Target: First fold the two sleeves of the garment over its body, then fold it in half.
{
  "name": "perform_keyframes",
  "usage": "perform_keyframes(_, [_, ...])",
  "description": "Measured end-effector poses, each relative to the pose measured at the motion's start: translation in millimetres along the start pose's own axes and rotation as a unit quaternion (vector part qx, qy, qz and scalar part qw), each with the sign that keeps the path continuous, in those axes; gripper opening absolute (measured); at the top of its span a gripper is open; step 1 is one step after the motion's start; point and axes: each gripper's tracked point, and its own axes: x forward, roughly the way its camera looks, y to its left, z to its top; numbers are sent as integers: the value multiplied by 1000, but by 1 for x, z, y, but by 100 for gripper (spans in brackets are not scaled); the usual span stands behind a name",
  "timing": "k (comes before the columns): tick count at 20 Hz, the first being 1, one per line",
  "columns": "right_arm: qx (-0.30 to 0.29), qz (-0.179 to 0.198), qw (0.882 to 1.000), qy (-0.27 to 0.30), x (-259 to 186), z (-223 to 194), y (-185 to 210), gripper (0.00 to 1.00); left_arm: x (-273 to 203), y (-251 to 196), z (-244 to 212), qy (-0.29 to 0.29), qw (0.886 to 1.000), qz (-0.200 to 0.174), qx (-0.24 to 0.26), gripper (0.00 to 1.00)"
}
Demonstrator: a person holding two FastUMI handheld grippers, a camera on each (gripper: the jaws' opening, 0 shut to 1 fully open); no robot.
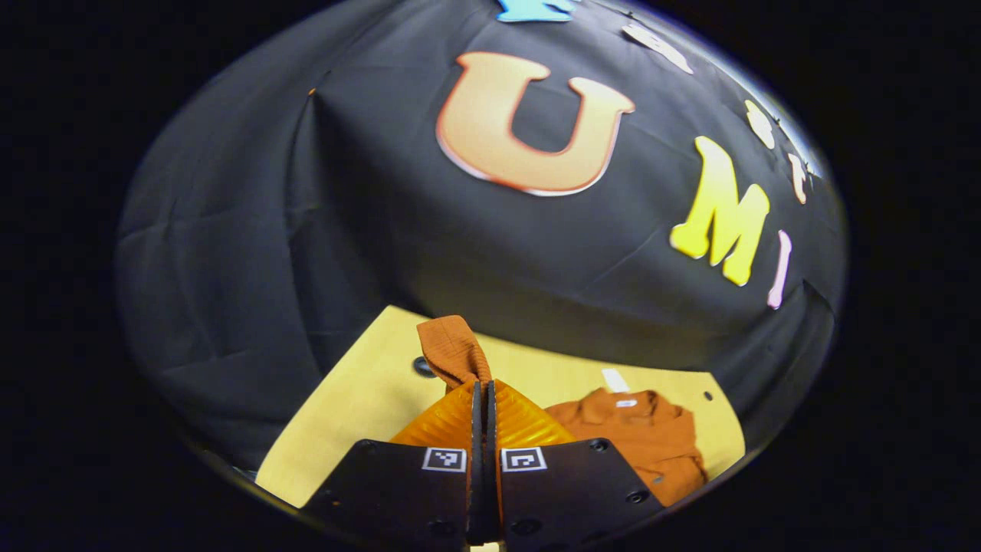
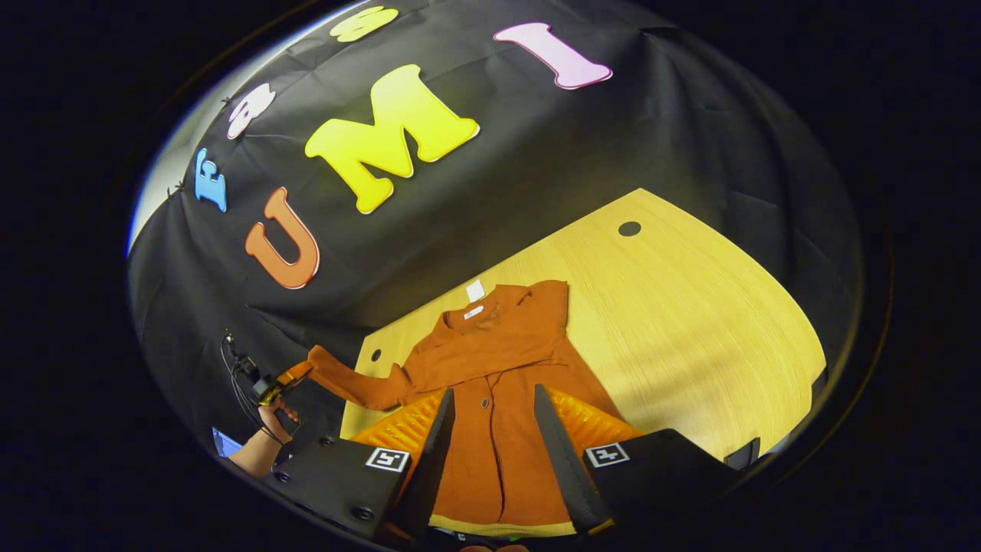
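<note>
Yellow wooden bench point(image 2: 690, 322) carries an orange cardigan point(image 2: 498, 383) with a blank-looking white neck tag point(image 2: 474, 312). Left gripper point(image 1: 483, 387) jaws clench its sleeve point(image 1: 452, 349), lifted. Right gripper point(image 2: 490, 406) jaws released above the body.

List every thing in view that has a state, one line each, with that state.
left gripper: shut on the sleeve cuff, held up off the table.
right gripper: open, above the garment's buttoned front, holding nothing.
sleeve: stretched out sideways from the body, not yet folded over.
other sleeve: already folded over the body.
garment: lying front up on the table, buttoned, not yet folded in half.
table: bearing the garment.
</note>
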Motion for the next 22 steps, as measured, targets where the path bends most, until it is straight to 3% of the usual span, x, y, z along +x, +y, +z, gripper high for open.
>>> perform_keyframes(5, [43, 2, 998, -40, -28, 30, -42, 68, 8, -134, 32, -16, 996, -83, 36, 2])
perform_keyframes(9, [71, -16, 995, -72, -60, 47, -86, 68, 22, -225, 8, 8, 988, -136, 78, 2])
perform_keyframes(14, [99, -61, 988, -100, -108, 55, -147, 68, 54, -313, -76, 80, 973, -178, 123, 3])
perform_keyframes(22, [128, -157, 972, -119, -177, 45, -230, 68, 128, -358, -255, 187, 949, -143, 211, 3])
